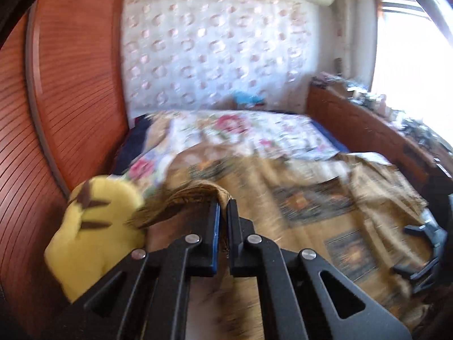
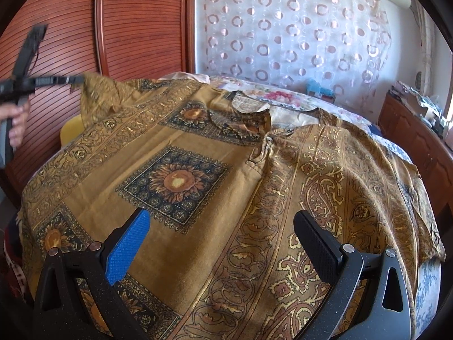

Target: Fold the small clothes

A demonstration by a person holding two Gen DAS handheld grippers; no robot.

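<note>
A mustard-brown patterned shirt point(image 2: 226, 198) with sunflower squares and paisley borders lies spread over the bed. In the left wrist view my left gripper point(image 1: 223, 206) is shut on a raised edge of the shirt point(image 1: 195, 195), the cloth pinched between its pads. The right wrist view shows that same left gripper point(image 2: 76, 79) at the far left, in a hand, lifting the shirt's corner above the bed. My right gripper point(image 2: 223, 232) stands open low over the shirt's front, its blue pad point(image 2: 127, 249) left and black pad point(image 2: 320, 243) right, nothing between them.
A yellow plush toy point(image 1: 93, 232) sits beside the bed at the left. A floral bedspread point(image 1: 240, 133) lies beyond the shirt. A reddish slatted wardrobe point(image 2: 136, 22) stands left, a circle-patterned curtain point(image 2: 283, 34) behind, a cluttered wooden sideboard point(image 2: 419, 130) right.
</note>
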